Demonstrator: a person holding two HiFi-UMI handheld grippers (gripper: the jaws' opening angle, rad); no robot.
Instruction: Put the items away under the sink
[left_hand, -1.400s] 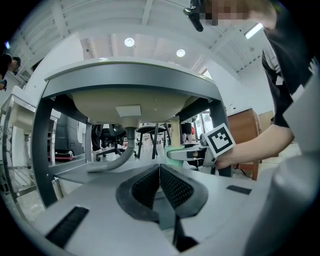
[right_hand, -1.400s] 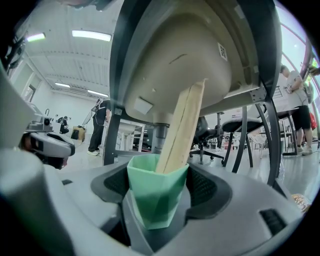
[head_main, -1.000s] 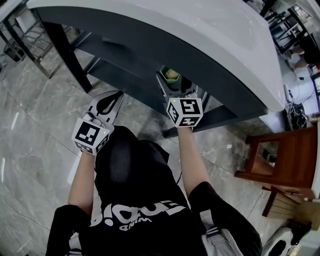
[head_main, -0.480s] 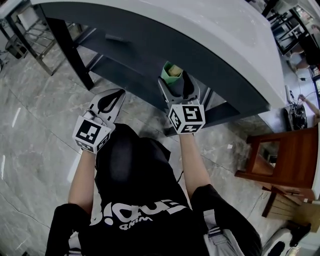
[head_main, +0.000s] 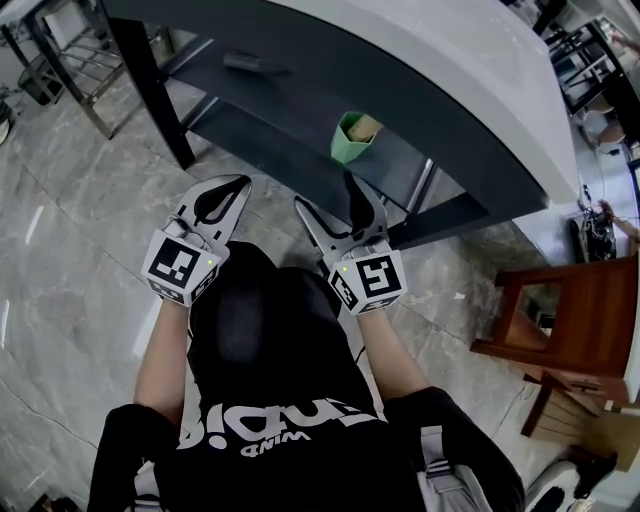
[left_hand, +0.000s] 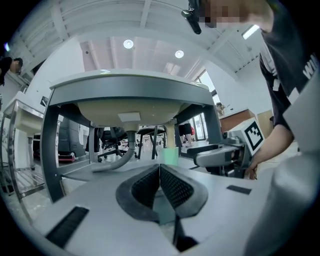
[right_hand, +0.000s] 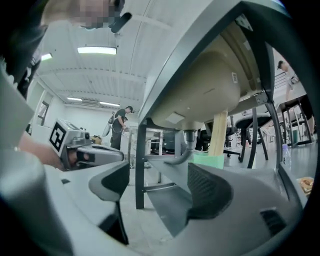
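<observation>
A green cup with a wooden piece in it stands on the dark shelf under the white sink. My right gripper is open and empty, drawn back a short way from the cup. In the right gripper view the cup and its wooden stick show beyond the spread jaws of the right gripper, under the basin. My left gripper is shut and holds nothing, left of the right one. The left gripper faces the cup too.
A grey drain hose curves down from the basin onto the shelf. The sink frame's dark leg stands at the left. A wooden cabinet sits on the floor at the right, a metal rack at the far left.
The right gripper has let go of the green cup, opened, and pulled back toward the person. The cup now stands alone on the shelf. The left gripper has barely moved.
</observation>
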